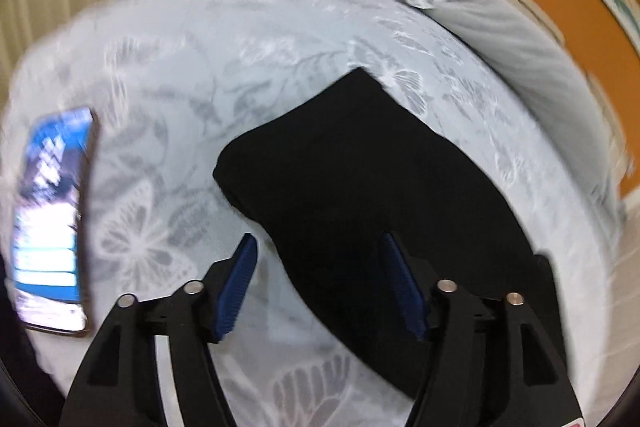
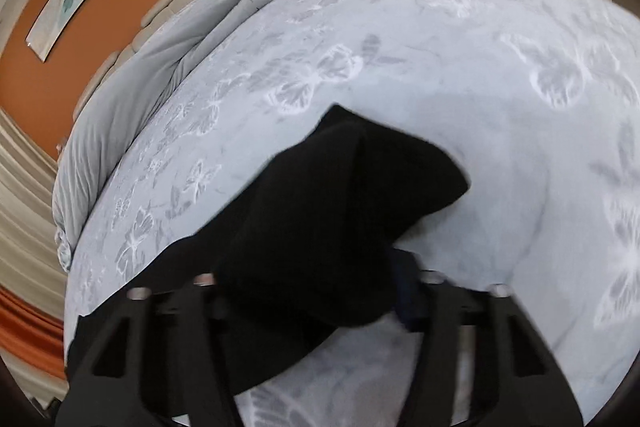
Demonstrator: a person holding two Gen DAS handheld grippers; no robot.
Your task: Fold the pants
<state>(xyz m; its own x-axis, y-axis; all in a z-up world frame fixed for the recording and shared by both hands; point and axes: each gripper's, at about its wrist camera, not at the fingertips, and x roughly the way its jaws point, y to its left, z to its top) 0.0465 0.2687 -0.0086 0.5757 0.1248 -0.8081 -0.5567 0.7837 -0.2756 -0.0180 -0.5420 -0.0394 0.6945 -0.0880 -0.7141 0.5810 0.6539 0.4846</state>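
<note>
- The black pants [image 1: 360, 195] lie folded on the bed [image 1: 200, 67], on its pale butterfly-print cover.
- Left hand-held gripper [image 1: 316, 287]: jaws spread wide and empty, its right blue pad above the pants' near edge.
- Right hand-held gripper [image 2: 312, 291]: black cloth [image 2: 328, 211] drapes over its fingers; grip cannot be told.
- A lit phone [image 1: 52, 223] lies left of the pants, well apart.

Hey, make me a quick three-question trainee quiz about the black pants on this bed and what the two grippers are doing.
1. True or false: the left gripper is open.
2. What lies left of the black fabric pants on the pale blue butterfly-print bedspread? A) lit phone B) mug C) book
3. What drapes over the right gripper?

Key: 1 true. 2 A. 3 A fold of the pants; its grip is hidden.
</note>
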